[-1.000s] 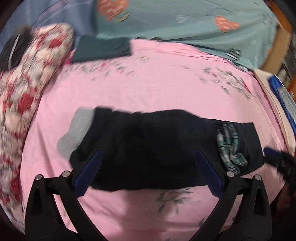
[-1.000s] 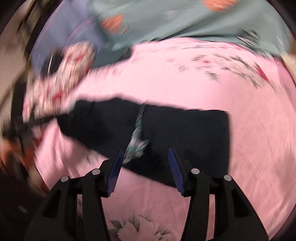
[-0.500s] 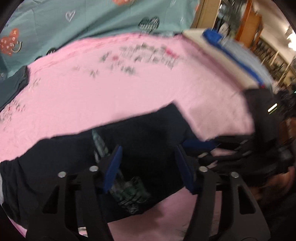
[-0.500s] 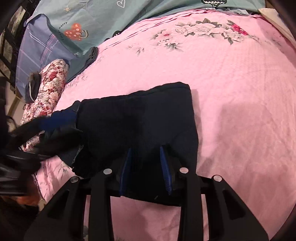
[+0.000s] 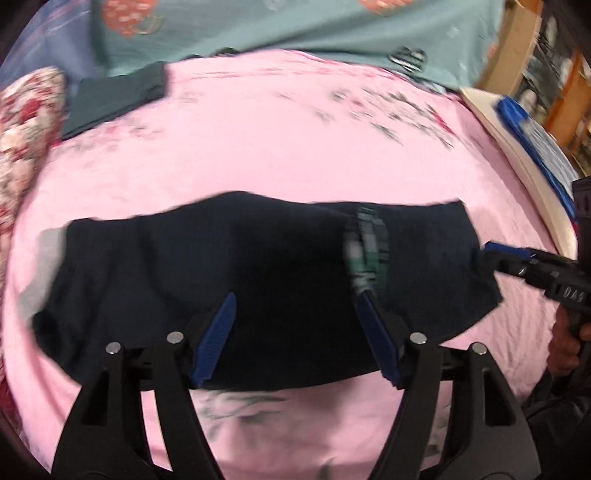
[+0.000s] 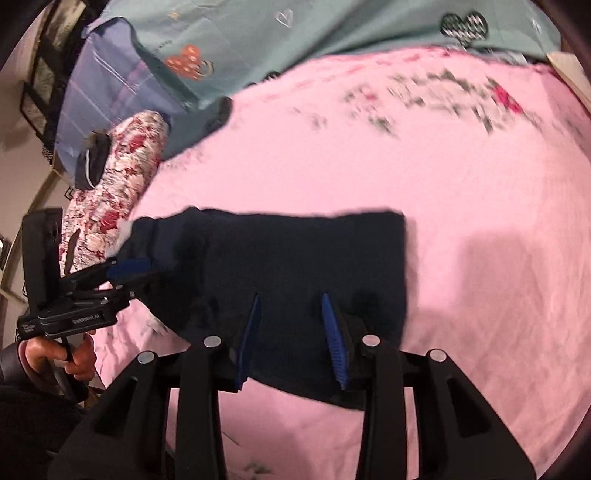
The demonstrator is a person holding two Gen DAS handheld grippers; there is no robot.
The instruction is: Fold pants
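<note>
The dark navy pants point(image 5: 240, 288) lie folded in a long band across the pink bedsheet point(image 5: 295, 147), with a green patterned strip point(image 5: 365, 251) near their right part and a grey patch point(image 5: 48, 251) at the left end. They also show in the right wrist view point(image 6: 295, 266). My left gripper point(image 5: 295, 328) is open over the pants' near edge, blue pads apart. My right gripper point(image 6: 291, 332) is open over the pants' near edge too. Each gripper shows in the other's view: the right point(image 5: 517, 258) at the pants' right end, the left point(image 6: 122, 269) at their left end.
A floral bolster pillow point(image 6: 122, 177) lies at the left. A folded dark teal garment point(image 5: 114, 99) lies at the far left of the sheet. A teal heart-print cover point(image 5: 295, 26) lies behind. A white board with a blue item point(image 5: 524, 125) sits at the right edge.
My left gripper swung back left along the pants and opened a little wider. My right gripper opened wider, staying over the pants' near edge. Both views are blurred by motion.
</note>
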